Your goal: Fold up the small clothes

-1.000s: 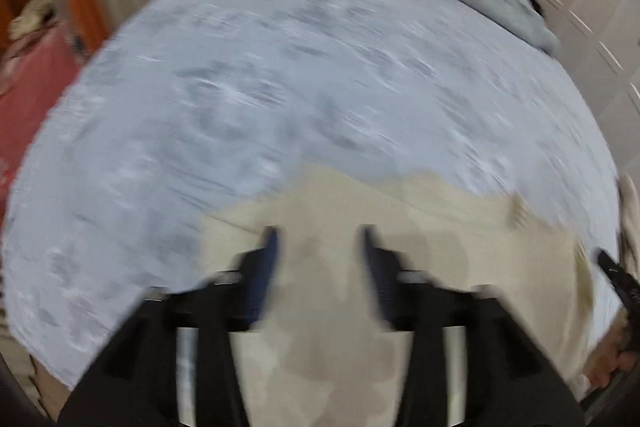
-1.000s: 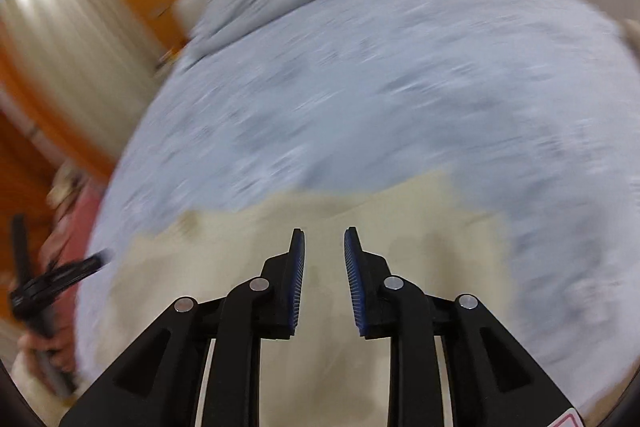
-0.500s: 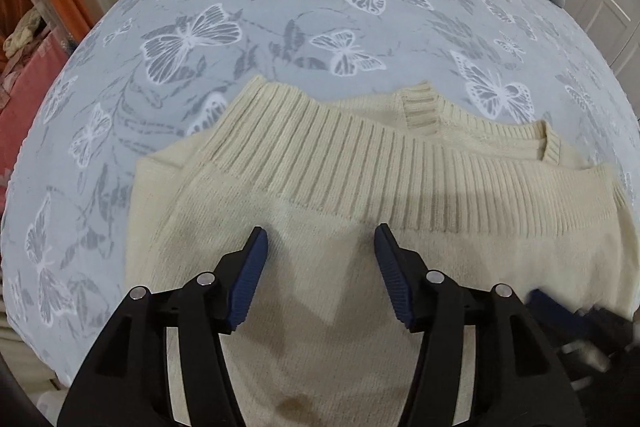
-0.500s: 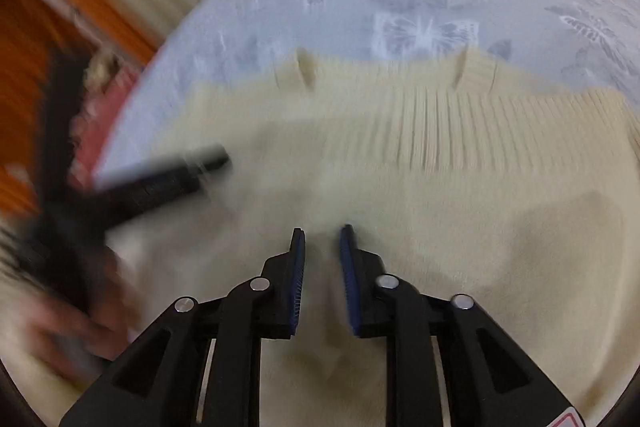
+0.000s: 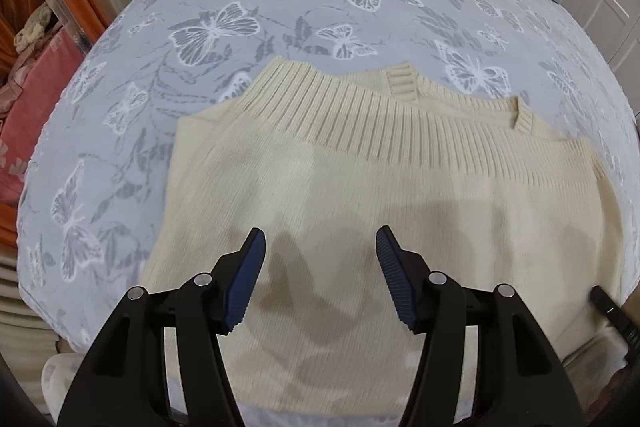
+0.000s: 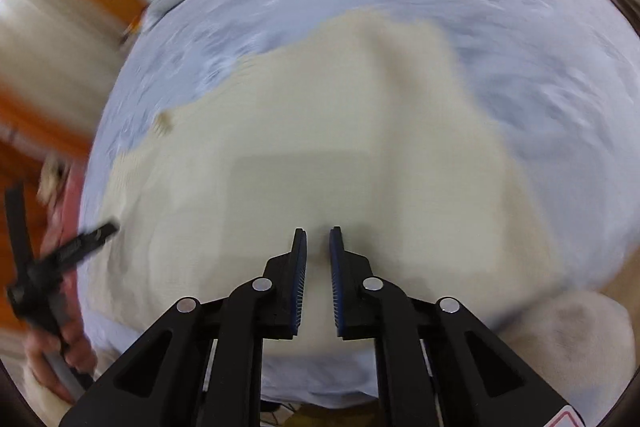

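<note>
- Lying folded on the butterfly bedspread (image 5: pixel 280 7): cream sweater (image 5: pixel 400 195), ribbed hem on top.
- Hovering over it, left gripper (image 5: pixel 320 247), jaws spread, having just been widening, nothing between.
- Hovering nearly closed, right gripper (image 6: pixel 318 239), just narrowed, pinching nothing.

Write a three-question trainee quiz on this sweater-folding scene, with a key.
1. True or false: the cream sweater is folded so its ribbed hem lies up near the neckline.
2. Which pattern is on the bedsheet? A stripes, B butterflies, C dots.
3. Fill in: the left gripper hovers over the sweater with its fingers ____.

Key: 1 true. 2 B. 3 open, nothing between them. The right gripper has fingers nearly together with a narrow gap, nothing between them.
</note>
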Demonstrator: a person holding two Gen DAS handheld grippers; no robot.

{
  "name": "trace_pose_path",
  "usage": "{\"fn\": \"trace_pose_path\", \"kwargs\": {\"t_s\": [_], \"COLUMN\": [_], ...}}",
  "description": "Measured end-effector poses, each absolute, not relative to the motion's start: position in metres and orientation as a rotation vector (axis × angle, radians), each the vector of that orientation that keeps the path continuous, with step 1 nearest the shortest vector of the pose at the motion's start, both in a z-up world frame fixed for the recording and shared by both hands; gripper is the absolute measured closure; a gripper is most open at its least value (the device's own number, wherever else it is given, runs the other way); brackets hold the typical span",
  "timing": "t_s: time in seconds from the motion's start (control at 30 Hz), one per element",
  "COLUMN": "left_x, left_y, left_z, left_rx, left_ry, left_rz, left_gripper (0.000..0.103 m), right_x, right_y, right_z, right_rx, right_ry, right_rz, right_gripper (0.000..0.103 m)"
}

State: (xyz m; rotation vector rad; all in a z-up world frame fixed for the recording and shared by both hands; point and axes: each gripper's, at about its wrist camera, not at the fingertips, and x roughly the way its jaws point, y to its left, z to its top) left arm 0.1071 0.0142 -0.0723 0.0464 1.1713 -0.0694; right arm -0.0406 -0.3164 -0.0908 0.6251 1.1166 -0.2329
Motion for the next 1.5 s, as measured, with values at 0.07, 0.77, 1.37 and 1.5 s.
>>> {"fn": "trace_pose_path", "kwargs": {"t_s": [0.07,0.77,1.37,1.5], "left_x": [0.102,0.074,0.079,0.080], "left_y": [0.016,0.035,0.069,0.066], "left_z": [-0.073,-0.084,-0.097,-0.099], "left_rx": [0.046,0.087,0.033,0.052], "left_ry": [1.174,1.196,1.201,1.201], "left_rz": [-0.067,-0.006,0.031,0.046], "left_gripper": [0.047,0.046,0.031,0.030], "right_x": [-0.051,0.009,0.043,0.055], "right_y": [-0.330,-0.180,-0.359,-0.364], "right_z": [-0.085,-0.055,-0.069,-0.099], "right_rx": [0.634,0.377,0.446,0.433], "right_ry": [1.092,1.122,1.106,1.180], "right_rz": [-0.269,0.141,-0.322,-0.263], "right_gripper": [0.093,0.088,0.062,0.094]}}
